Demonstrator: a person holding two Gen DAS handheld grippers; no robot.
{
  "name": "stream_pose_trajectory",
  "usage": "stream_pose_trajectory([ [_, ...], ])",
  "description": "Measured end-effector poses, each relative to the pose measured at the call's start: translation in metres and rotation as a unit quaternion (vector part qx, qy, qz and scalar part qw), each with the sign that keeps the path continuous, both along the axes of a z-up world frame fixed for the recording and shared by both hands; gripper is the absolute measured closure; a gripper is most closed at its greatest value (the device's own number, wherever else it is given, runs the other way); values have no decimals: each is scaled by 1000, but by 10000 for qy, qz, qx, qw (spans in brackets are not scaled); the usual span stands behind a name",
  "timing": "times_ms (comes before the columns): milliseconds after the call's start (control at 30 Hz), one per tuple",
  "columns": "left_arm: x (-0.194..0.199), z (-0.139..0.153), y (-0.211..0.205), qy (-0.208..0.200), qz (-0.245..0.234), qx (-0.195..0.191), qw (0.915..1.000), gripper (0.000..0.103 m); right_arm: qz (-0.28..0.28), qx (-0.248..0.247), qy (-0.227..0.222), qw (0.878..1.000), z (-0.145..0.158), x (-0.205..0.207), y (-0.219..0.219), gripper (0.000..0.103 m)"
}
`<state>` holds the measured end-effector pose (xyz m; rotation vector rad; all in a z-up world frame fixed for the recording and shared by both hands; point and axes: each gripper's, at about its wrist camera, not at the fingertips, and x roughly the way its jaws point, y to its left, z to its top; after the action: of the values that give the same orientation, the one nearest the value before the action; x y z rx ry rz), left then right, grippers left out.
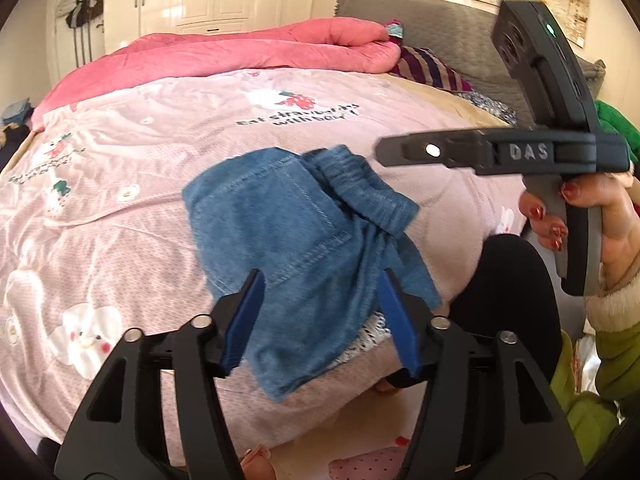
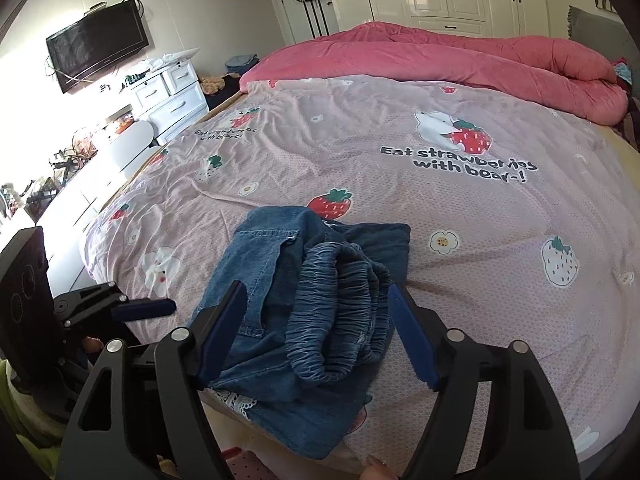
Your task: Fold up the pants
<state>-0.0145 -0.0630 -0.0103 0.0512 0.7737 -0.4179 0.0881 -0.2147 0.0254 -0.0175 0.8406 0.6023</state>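
A wide pink bedspread (image 2: 460, 216), reading "Eat strawberries with bear", is lying mostly bare. Blue denim pants (image 2: 304, 304) are sitting bunched at its near edge. The left gripper (image 1: 320, 316) and right gripper (image 2: 316, 328), stamped "DAS", are hovering spread apart, grasping nothing.

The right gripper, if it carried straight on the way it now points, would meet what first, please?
Most likely the denim pants, at their gathered waistband, which lies between the open fingers of the right gripper; depth is hard to judge.
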Motion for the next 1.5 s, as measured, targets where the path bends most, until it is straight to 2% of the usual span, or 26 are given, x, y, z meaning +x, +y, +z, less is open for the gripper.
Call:
stream_pose_trajectory([
  [267,18,1,24,9,399,-71,9992,18,-85,64,156,9998,-12,9,-4,21],
  [367,28,-5,34,114,540,-76,9984,15,-109,77,230,9996,-19,14,-5,18],
  [567,56,-28,44,628,631,-350,9954,14,-161,236,582,9979,-37,30,-6,16],
  [700,70,-45,44,909,637,-401,9930,14,-181,276,813,9961,-51,42,-5,16],
  [900,75,-53,43,978,597,-404,9926,14,-238,510,1173,9915,-74,55,-8,12],
  [1100,79,-58,39,963,558,-365,9931,13,-182,665,1210,9903,-85,60,-5,12],
  [1133,79,-58,39,969,553,-377,9930,13,-177,695,1213,9900,-86,61,-5,13],
  [1200,81,-61,38,993,537,-421,9927,13,-157,786,1224,9892,-89,63,-5,20],
  [1233,82,-61,37,994,521,-441,9927,14,-122,873,1263,9881,-91,63,-6,27],
  [1300,84,-62,34,1011,486,-477,9925,16,-122,962,1271,9871,-92,62,-8,32],
  [1433,82,-61,25,1005,261,-702,9921,44,-174,1241,1309,9834,-95,59,-17,50],
  [1500,81,-60,22,962,220,-695,9927,50,-162,1264,1217,9844,-92,56,-17,57],
])
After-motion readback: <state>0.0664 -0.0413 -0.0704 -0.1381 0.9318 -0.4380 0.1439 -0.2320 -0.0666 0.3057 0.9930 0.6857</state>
